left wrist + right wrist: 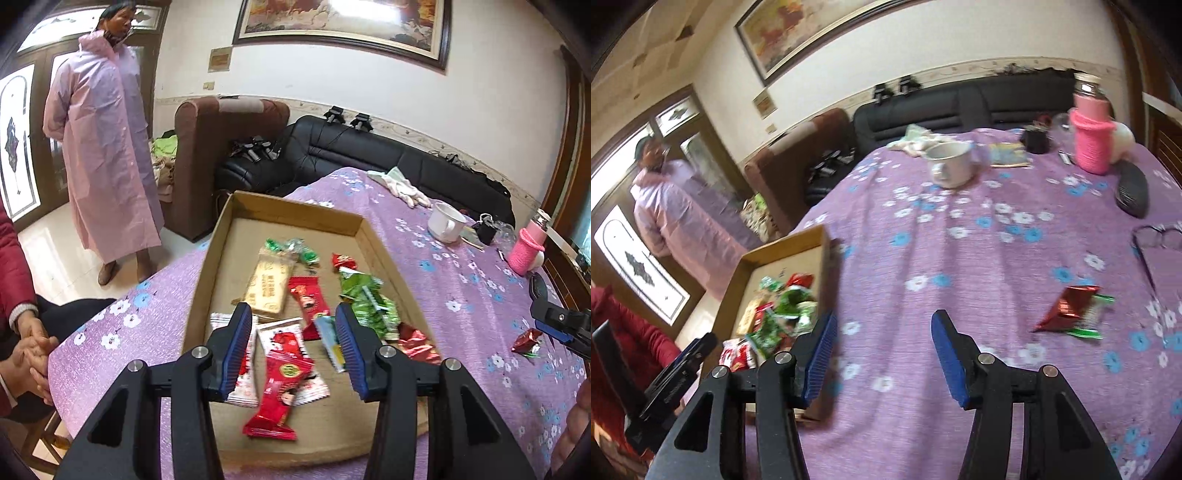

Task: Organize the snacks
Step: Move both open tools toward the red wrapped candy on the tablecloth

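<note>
I am working over a table under a purple flowered cloth (960,258), in a living room with a black sofa behind it. My left gripper (295,332) hangs wide and empty above the near end of a cardboard tray (295,206); right below and between its fingers lie several red and white snack packets (284,373), with green ones (369,306) just ahead to its right and a tan biscuit pack (269,284) ahead. My right gripper (882,350) is also wide and holds nothing; the one stray snack, a red and green wrapper (1071,310), sits on the cloth ahead and well to its right, apart from the fingers. As I judge it, that wrapper is the piece left to collect, and it looks thin and crinkly, so a flat approach could shove it along the cloth or pinch the fabric with it. Glasses (1160,240) lie just beyond the wrapper and a white mug (951,162) stands farther ahead; a wide swing could clip either. The right view is blurred, so my aim is less sure.
</note>
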A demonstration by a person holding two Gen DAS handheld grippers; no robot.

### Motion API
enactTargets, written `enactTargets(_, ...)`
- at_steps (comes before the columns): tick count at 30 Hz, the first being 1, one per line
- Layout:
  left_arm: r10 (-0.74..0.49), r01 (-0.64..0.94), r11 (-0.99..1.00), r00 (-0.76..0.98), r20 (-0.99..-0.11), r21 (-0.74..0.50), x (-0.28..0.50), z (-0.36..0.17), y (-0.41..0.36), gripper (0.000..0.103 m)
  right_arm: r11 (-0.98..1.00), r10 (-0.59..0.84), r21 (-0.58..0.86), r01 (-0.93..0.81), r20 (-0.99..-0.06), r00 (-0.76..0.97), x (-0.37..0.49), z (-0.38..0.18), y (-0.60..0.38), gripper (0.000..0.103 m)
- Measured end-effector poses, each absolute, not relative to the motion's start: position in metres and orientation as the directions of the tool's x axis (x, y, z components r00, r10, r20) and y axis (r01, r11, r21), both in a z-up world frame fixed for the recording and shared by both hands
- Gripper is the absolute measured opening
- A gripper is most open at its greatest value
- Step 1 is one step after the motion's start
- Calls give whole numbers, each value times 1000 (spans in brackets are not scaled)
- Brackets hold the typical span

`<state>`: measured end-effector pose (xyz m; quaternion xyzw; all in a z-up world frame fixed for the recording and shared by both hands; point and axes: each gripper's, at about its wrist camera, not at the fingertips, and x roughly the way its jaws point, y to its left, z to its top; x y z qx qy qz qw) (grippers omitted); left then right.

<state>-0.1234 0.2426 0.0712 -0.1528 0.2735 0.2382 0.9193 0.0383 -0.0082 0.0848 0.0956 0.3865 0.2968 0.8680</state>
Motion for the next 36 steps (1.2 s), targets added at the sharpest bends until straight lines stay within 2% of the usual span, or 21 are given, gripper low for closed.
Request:
enactTargets(14, 264, -375, 924, 767, -585, -75, -88, 88, 173, 49, 871, 476, 434, -231, -628, 615, 72, 73, -104, 57)
enactTargets(18, 164, -269, 960, 761, -627, -76, -60, 88, 142, 51, 896, 413, 412, -164, -642, 646, 78, 68, -126, 57)
enactTargets(26, -106, 12, 991, 650, -752, -130, 18, 72, 57, 51, 867, 396, 498, 13, -704, 589, 100, 43, -168, 57)
enactTargets(29, -149, 91, 989, 616, -774, -118, 44, 62, 24, 57, 855, 397, 516, 50, -714, 577, 104, 37, -174, 57)
enactTargets(36, -222, 176, 973, 525, -821, -150, 102, 29, -26, 57, 838, 381, 532, 119, -728, 570, 105, 29, -190, 57)
